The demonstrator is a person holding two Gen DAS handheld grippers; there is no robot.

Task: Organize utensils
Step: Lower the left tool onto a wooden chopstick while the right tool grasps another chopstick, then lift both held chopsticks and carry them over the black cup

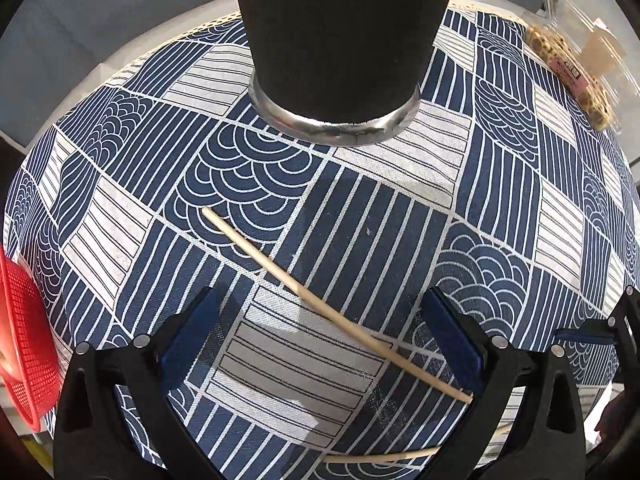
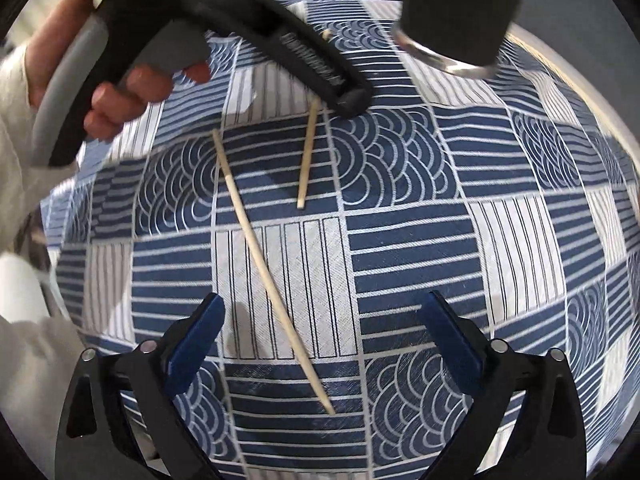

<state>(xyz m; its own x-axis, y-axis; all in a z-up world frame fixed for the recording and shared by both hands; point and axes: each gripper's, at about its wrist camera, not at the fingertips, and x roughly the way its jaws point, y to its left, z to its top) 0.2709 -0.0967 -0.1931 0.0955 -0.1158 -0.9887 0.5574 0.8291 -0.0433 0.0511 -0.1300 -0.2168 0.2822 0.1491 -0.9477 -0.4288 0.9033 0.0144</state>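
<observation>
The left gripper (image 1: 320,328), two black plastic arms faced with flat blue pads, stands spread wide and released above the table, gripping nothing. Between its fingers a slim, pale wooden chopstick (image 1: 320,304) lies slantwise on the cloth, tapering toward the right pad. Its thin tip ends just beside that pad, though whether the two touch cannot be told. A second pale wooden chopstick (image 1: 400,456) lies lower down, under the gripper's body, and shows only in part.

The right gripper (image 2: 324,332), of the same black-and-blue build, is likewise wide open and empty. In its view that second chopstick (image 2: 272,272) runs as a long, gently bowed stick between its fingers, flat on the cloth and clear of both pads. Beyond, the first chopstick (image 2: 306,156) lies with its far part hidden under the left gripper's black arm, which a hand (image 2: 116,92) in a cream sleeve holds by a grey-and-black handle.

The woven tablecloth (image 1: 360,208), navy and off-white in striped and scalloped panels, covers the table. Farther off stands a tall matt black tumbler with a shiny steel base ring (image 1: 336,48). A red plastic mesh basket (image 1: 24,340) sits at the left edge, and a clear plastic box of biscuits (image 1: 576,64) at the far right.
</observation>
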